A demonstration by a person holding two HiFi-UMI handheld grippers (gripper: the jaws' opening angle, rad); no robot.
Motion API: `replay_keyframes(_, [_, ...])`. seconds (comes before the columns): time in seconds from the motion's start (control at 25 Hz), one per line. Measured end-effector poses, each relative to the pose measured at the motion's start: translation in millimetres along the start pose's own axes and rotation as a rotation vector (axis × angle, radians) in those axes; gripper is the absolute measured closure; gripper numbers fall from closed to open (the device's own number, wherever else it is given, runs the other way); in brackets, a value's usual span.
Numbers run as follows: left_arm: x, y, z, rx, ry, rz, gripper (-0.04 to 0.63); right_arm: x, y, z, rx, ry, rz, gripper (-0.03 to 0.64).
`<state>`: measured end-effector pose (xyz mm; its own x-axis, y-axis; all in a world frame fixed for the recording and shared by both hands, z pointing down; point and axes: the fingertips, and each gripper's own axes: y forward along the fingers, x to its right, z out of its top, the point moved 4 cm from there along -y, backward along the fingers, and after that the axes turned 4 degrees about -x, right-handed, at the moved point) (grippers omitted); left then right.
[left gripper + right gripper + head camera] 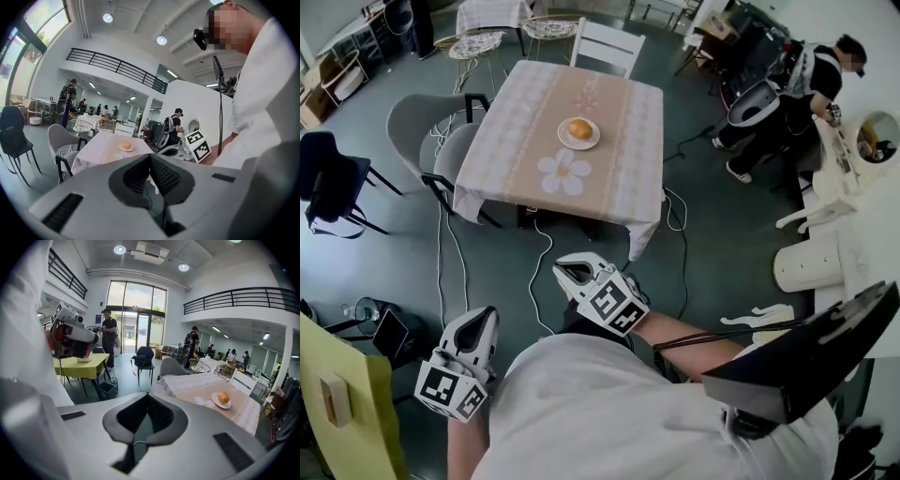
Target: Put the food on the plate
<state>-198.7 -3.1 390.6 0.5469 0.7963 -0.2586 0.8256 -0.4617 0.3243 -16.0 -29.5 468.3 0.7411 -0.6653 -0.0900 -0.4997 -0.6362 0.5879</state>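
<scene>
An orange round piece of food (579, 128) lies on a small white plate (592, 142), in the middle of a table with a pale patterned cloth (525, 150). In the head view both grippers hang low in front of the person, well short of the table and over the floor. My left gripper (481, 322) is shut with nothing in it, its jaws meeting tip to tip (150, 157). My right gripper (566, 271) is also shut and empty (147, 397). Both gripper views show the food (125, 145) (223, 397) far ahead on its plate (216, 402).
Grey chairs (422, 127) stand left of the table and a white chair (607, 45) behind it. Cables (546, 253) trail across the floor between me and the table. A black chair (333, 187) is far left, a yellow table (337, 403) at bottom left. A person (806, 89) works at the right.
</scene>
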Motion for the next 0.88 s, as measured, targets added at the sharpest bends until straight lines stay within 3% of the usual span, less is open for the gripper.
replay_keyframes(0.24, [7, -9, -13, -0.014, 0.005, 0.018, 0.586, -26, -16, 5, 0.022, -0.044, 0.024, 0.604])
replay_keyframes(0.88, [22, -10, -17, -0.014, 0.008, 0.009, 0.586, -38, -33, 24, 0.077, -0.070, 0.043, 0.604])
